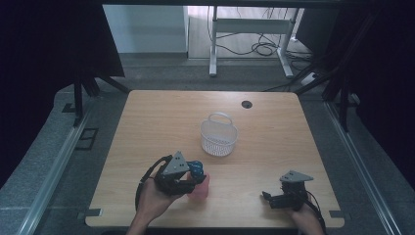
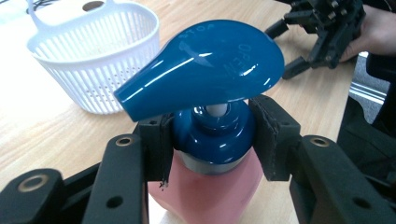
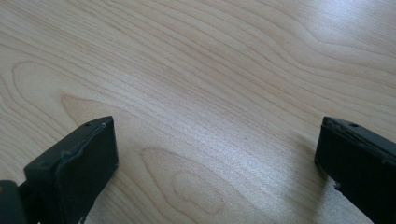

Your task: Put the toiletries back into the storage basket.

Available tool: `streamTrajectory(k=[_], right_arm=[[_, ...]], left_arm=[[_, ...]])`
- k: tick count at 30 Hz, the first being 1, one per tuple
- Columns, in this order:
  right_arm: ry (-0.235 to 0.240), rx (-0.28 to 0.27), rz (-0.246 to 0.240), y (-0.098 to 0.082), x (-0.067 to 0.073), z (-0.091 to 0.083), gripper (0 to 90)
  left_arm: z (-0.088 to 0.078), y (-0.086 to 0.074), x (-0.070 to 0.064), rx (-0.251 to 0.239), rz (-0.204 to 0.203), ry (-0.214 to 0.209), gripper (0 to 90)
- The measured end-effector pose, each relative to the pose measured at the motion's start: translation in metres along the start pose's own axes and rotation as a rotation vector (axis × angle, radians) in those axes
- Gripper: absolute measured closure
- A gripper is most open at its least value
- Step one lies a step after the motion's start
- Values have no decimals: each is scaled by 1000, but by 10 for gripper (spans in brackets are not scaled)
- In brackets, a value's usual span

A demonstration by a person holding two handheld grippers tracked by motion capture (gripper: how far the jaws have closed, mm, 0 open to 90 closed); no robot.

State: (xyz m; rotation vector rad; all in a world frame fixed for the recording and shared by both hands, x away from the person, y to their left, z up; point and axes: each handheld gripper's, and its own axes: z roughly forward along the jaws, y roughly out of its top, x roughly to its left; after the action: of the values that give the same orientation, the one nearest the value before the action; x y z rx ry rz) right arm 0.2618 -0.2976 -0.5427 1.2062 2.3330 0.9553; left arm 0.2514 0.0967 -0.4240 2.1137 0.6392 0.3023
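Note:
A pink pump bottle (image 1: 200, 186) with a blue pump head (image 2: 205, 65) stands upright near the table's front left. My left gripper (image 2: 210, 140) is shut on the bottle's blue collar (image 2: 212, 135), a pad pressing on either side just under the pump head. In the high view the left gripper (image 1: 192, 177) reaches the bottle from the left. My right gripper (image 1: 266, 198) rests low at the front right, its jaws wide apart over bare wood, and stands open (image 3: 215, 154) with nothing between its pads.
A white perforated plastic basket (image 1: 219, 134) with a handle stands at the table's middle, beyond the bottle. A round cable hole (image 1: 246, 104) lies at the far edge. The wooden table (image 1: 274, 142) has bare room on the right.

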Motion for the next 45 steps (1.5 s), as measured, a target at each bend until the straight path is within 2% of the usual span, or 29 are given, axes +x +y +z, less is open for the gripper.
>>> streamTrajectory(k=[12, 27, 45], right_arm=[[0, 0, -4, 0, 0, 0, 0], [1, 2, -4, 0, 0, 0, 0], [2, 4, -6, 0, 0, 0, 0]], left_arm=[[-1, 22, 12, -21, -12, 24, 530], [2, 48, 26, -20, -22, 46, 530], [5, 74, 44, -48, -55, 73, 531]])
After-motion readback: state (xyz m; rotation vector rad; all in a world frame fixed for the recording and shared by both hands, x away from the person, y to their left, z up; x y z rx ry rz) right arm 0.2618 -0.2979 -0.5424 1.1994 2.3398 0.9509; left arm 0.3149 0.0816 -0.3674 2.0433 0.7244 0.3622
